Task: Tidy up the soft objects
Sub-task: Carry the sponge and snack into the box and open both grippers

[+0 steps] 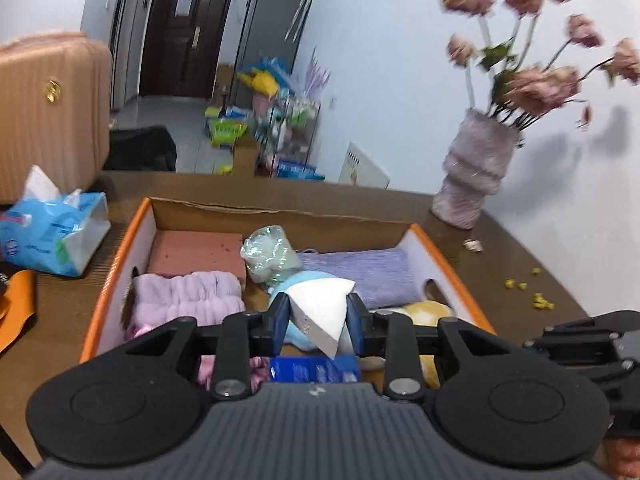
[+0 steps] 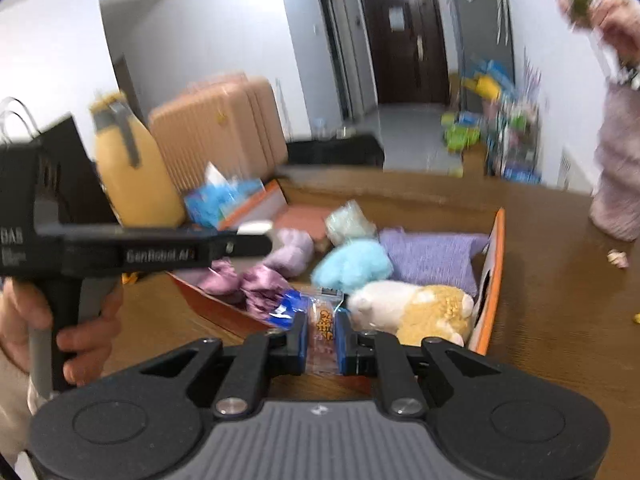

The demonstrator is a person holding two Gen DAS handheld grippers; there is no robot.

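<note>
Cardboard walls with orange rims (image 1: 116,264) close in the box on the brown tabletop (image 1: 532,240), and the soft things inside leave little bare floor between them. In the left wrist view the left hand-held gripper (image 1: 318,322) hangs over the near part of the box, its blue pads pinched onto a white, wedge-shaped soft piece (image 1: 320,304) with pale blue behind it — what that piece belongs to is hard to tell. Beyond it lie a pink block (image 1: 196,254), a lilac fluffy towel (image 1: 186,296), a crumpled clear bag (image 1: 268,252) and a purple knit cloth (image 1: 356,274). A blue packet (image 1: 314,368) is half hidden under the gripper bar.

Outside the box the tabletop is open toward the right, up to a ribbed vase of pink flowers (image 1: 474,170) near the wall; a tissue pack (image 1: 52,230) sits just left of the box.

In the right wrist view the right hand-held gripper (image 2: 322,334) is closed on a clear snack packet with orange print (image 2: 325,326) at the box's near edge, just beside a white and yellow plush toy (image 2: 416,308) and a light blue fluffy item (image 2: 352,262). The view is motion-blurred, so the print cannot be read. The left gripper's body crosses the left side, cutting off part of the box.
</note>
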